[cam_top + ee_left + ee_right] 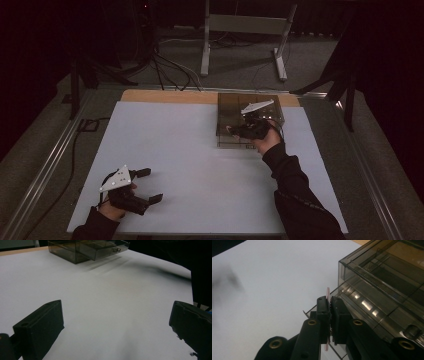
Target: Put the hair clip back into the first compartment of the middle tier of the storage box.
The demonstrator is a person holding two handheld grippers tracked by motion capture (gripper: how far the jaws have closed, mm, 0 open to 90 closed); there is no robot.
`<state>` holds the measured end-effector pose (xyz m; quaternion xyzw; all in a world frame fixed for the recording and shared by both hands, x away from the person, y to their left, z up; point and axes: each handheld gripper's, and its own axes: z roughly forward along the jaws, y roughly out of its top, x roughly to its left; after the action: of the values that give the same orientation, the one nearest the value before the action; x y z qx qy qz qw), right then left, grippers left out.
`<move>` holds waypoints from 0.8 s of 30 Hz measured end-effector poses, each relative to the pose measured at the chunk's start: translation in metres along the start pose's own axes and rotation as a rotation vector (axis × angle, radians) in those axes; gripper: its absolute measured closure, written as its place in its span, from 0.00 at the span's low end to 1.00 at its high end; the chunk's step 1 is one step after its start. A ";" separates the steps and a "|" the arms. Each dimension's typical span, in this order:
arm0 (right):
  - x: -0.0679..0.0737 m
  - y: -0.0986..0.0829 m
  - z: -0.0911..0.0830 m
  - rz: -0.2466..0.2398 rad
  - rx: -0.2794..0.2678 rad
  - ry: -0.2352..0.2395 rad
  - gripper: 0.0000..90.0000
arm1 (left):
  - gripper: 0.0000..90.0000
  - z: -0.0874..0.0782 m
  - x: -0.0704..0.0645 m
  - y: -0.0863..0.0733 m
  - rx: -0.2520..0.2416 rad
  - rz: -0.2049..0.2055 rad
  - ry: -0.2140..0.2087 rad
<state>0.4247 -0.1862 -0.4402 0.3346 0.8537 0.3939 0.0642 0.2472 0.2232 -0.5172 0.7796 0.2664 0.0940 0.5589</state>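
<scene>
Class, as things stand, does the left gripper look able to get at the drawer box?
Probably yes: the left gripper is open, and bare table lies between it and the drawer box.

Dim room: grey carpet floor [320, 60], white-topped bench [165, 145], metal frame stand [245, 25] behind, black cables [165, 67].

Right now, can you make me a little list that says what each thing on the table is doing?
table: white tabletop with a wooden strip at the far edge
box: smoky see-through drawer box at the far right, its drawer pulled partly out
right gripper: right gripper at the drawer's edge, jaws shut on a thin pink disc
left gripper: left gripper low over the near left corner, jaws wide apart, holding nothing
work in hand: the disc is at the open drawer, not yet let go
</scene>
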 end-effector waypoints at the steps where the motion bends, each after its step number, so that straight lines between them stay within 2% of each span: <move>1: -0.001 0.000 0.002 0.001 0.001 0.001 0.95 | 0.00 0.000 0.000 0.000 -0.001 0.000 0.000; 10: -0.007 -0.002 0.017 0.011 0.023 0.002 0.95 | 0.00 0.001 -0.001 0.000 0.003 0.001 -0.004; 24: -0.013 -0.005 0.031 0.016 0.073 -0.005 0.95 | 0.00 0.001 0.000 0.000 0.008 0.003 -0.005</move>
<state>0.4437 -0.1774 -0.4674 0.3444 0.8647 0.3620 0.0511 0.2473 0.2221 -0.5179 0.7825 0.2642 0.0920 0.5563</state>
